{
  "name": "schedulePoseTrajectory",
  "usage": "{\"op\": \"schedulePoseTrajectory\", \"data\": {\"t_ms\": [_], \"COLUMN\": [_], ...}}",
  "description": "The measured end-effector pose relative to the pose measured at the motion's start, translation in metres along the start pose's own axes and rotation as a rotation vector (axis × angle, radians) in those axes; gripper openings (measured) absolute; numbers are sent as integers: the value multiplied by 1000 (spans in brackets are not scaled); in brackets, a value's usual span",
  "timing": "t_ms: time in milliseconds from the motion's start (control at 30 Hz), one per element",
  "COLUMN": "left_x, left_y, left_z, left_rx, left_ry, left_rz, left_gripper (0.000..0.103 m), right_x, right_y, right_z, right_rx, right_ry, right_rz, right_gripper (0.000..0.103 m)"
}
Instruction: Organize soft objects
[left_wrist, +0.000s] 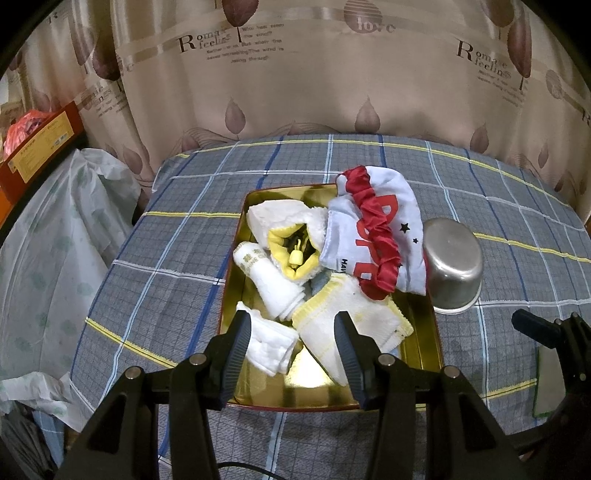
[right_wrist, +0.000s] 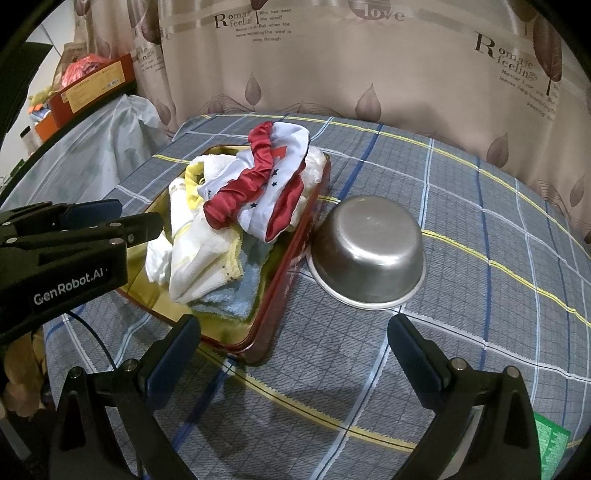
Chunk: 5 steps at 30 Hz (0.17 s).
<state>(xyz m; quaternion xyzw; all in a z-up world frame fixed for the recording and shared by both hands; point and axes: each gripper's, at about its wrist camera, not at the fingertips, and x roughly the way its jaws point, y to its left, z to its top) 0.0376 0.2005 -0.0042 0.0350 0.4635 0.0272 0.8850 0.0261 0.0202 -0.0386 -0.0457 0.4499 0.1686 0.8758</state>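
Pale blue terry towel (right_wrist: 236, 295) — mostly buried under the yellow-edged white folded cloth (right_wrist: 207, 266); from the left wrist only a sliver shows.

Gold-lined red rectangular tin tray (right_wrist: 273, 314): floor largely covered by the heap, far corner behind the white printed fabric with red satin ruffle (left_wrist: 376, 236).

Small yellow plastic piece (left_wrist: 294, 258) inside the yellow-lined white pouch — too small to identify.

Inverted stainless steel bowl (right_wrist: 369, 251): inside not visible.

Green patterned item (right_wrist: 552, 443) cut off at the right wrist view's lower right edge; kind unclear.

Small print on the beige leaf-printed curtain (left_wrist: 295, 74) unreadable.
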Motion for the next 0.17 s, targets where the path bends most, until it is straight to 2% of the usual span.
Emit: {"op": "schedulePoseTrajectory", "data": {"t_ms": [167], "left_x": [-1], "left_y": [3], "left_z": [1], "left_rx": [-5], "left_ry": [0], "left_rz": [-3], "left_gripper": [48], "right_x": [0], "right_y": [1], "right_z": [0], "right_rx": [-1], "right_ry": [-2], "right_rz": [-3], "right_gripper": [100]}}
